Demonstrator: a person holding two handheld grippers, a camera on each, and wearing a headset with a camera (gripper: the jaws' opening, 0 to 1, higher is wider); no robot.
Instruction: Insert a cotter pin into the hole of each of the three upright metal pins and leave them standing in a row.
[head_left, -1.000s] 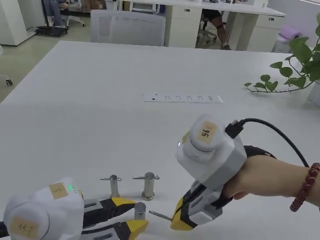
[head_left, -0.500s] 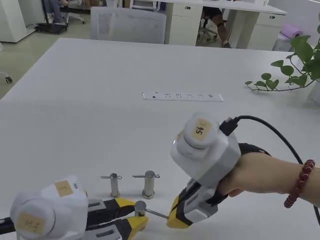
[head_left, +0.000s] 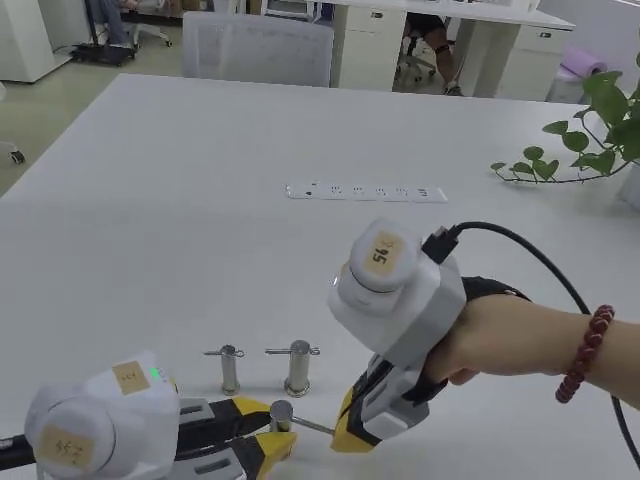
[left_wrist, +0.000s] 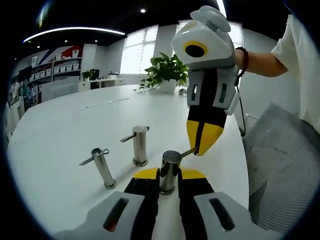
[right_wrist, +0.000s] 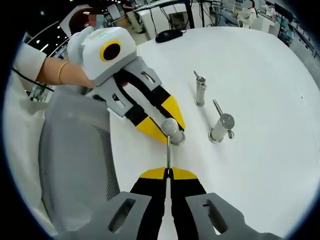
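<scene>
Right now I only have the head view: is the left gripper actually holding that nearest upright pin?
Observer: Yes. The left gripper view shows the left gripper with its fingers shut on either side of the near pin, which stands upright.
Operator: And the cotter pin?
Observer: The right gripper view shows the right gripper pinching the cotter pin, its tip at the near pin's head; whether it has entered the hole, I cannot tell.

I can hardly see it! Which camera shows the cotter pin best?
The right gripper view: the cotter pin runs straight from the right gripper to the metal pin. The head view and left gripper view show a short sliver.
</scene>
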